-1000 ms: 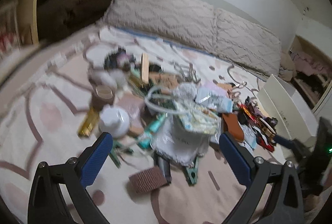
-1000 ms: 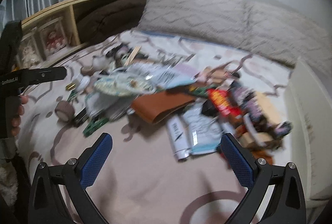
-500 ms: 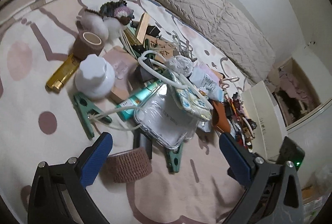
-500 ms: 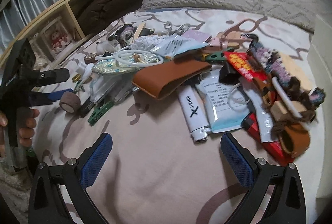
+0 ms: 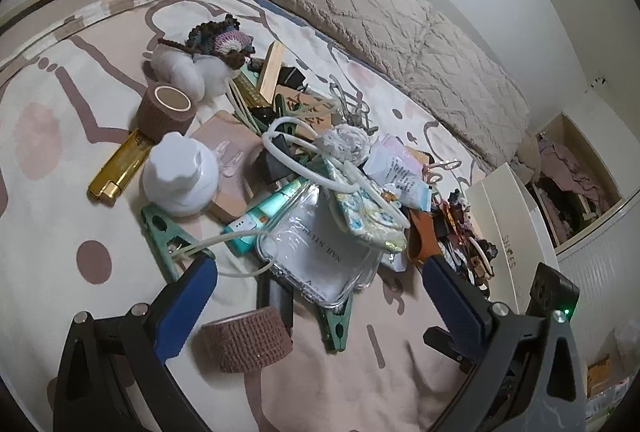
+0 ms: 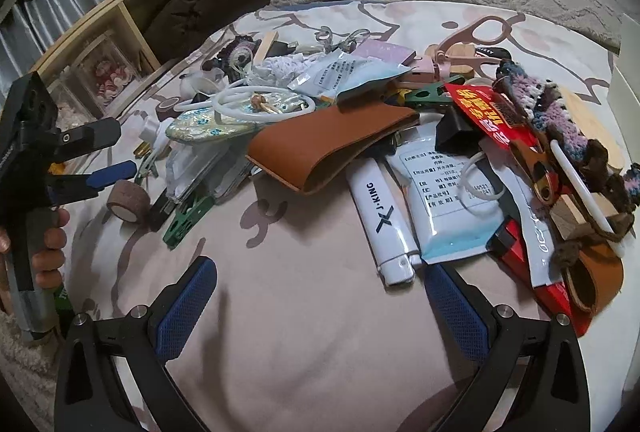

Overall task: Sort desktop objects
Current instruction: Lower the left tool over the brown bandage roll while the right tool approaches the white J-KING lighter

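- Brown bandage roll (image 5: 247, 339) lies nearest on the bed, just beside the left gripper (image 5: 316, 284); soft, light, squashy, so pinch across its sides
- Both left and right gripper (image 6: 320, 288) fingers gape wide, empty

Glossy gold metal lighter (image 5: 118, 168). Matt, ribbed brown cloth bandage roll (image 5: 247, 339). Smooth tan leather sleeve (image 6: 328, 146). Clear glossy plastic case (image 5: 320, 252). White glossy plastic lighter (image 6: 382, 214). Rough crocheted yarn piece (image 6: 560, 112). Matt printed cloth bedsheet (image 6: 304, 312).

A patterned bed (image 5: 52, 200) carries a clutter pile (image 5: 312, 192).
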Action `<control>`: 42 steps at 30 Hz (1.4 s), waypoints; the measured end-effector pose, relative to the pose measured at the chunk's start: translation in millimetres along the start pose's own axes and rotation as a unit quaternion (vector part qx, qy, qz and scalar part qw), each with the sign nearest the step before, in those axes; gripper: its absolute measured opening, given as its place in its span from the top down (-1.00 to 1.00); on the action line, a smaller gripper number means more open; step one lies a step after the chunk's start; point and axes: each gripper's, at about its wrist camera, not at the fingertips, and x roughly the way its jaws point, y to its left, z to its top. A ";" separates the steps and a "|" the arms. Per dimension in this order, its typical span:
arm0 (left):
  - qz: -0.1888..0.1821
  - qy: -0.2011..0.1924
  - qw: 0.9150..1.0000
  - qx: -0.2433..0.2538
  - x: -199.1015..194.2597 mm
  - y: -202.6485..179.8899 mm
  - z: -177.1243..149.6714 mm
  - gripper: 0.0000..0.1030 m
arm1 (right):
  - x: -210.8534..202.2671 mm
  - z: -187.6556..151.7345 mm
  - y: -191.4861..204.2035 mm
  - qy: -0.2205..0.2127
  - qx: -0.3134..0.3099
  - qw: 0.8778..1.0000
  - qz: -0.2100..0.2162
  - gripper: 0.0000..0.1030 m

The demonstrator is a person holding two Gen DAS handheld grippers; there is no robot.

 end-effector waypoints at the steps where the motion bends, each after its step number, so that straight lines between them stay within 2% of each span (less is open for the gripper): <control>1: -0.002 0.007 1.000 -0.001 1.6 0.3 -1.1 -1.00 | 1.3 0.0 1.4 0.001 -0.004 1.000 -0.005 -1.00; 4: -0.013 0.022 1.000 -0.004 2.0 -0.8 -5.0 -1.00 | 2.0 -1.3 5.8 -0.001 -0.018 1.000 -0.004 -1.00; 11: -0.059 0.048 0.997 -0.005 -2.4 -4.7 -13.1 -1.00 | 3.8 -2.9 11.9 -0.001 -0.035 0.998 0.043 -1.00; 15: -0.056 0.055 0.997 0.022 -3.6 -13.7 -20.9 -1.00 | 3.2 -5.0 22.8 0.001 -0.062 0.996 0.068 -1.00; 17: -0.045 0.046 0.997 0.033 -7.0 -17.6 -21.9 -1.00 | 2.4 -6.0 27.5 0.001 -0.072 0.995 0.068 -1.00; 19: -0.018 0.027 0.998 0.047 -11.4 -19.7 -21.5 -1.00 | 2.2 -6.2 27.4 0.000 -0.070 0.996 0.055 -1.00; 23: 0.036 0.000 0.997 0.075 -16.7 -19.2 -21.9 -1.00 | -0.2 -4.2 15.5 -0.008 -0.038 0.999 0.036 -1.00; 26: 0.059 0.001 0.995 0.086 -13.0 -16.8 -27.0 -1.00 | -1.0 -2.2 6.5 -0.013 -0.012 0.999 0.034 -1.00; 29: 0.088 0.008 0.991 0.100 -5.7 -15.1 -35.0 -1.00 | 0.0 -0.7 8.1 -0.015 -0.013 1.000 0.019 -0.98; 32: 0.129 0.006 0.984 0.120 0.0 -15.9 -42.5 -1.00 | 2.2 -0.6 12.3 -0.014 -0.021 1.000 -0.008 -0.50; 34: 0.166 -0.003 0.975 0.145 2.9 -20.6 -48.2 -1.00 | 2.6 -0.5 12.0 -0.015 -0.022 1.000 -0.012 -0.35; 35: 0.181 -0.007 0.970 0.159 4.3 -23.5 -51.1 -1.00 | 3.0 -0.3 11.6 -0.014 -0.022 1.000 -0.009 -0.14; 36: 0.195 -0.010 0.965 0.176 6.3 -26.8 -54.9 -1.00 | 3.5 -0.3 10.9 -0.014 -0.021 1.000 -0.010 -0.06; 38: 0.204 -0.008 0.959 0.195 10.2 -30.8 -60.6 -1.00 | 4.4 -0.7 9.5 -0.015 -0.019 1.000 -0.013 -0.01; 40: 0.201 -0.002 0.959 0.201 14.5 -32.4 -65.0 -1.00 | 4.6 -1.1 8.0 -0.016 -0.016 1.000 -0.019 0.10; 42: 0.203 0.003 0.958 0.200 19.8 -31.7 -69.1 -1.00 | 4.2 -1.5 6.4 -0.019 -0.012 0.999 -0.031 0.35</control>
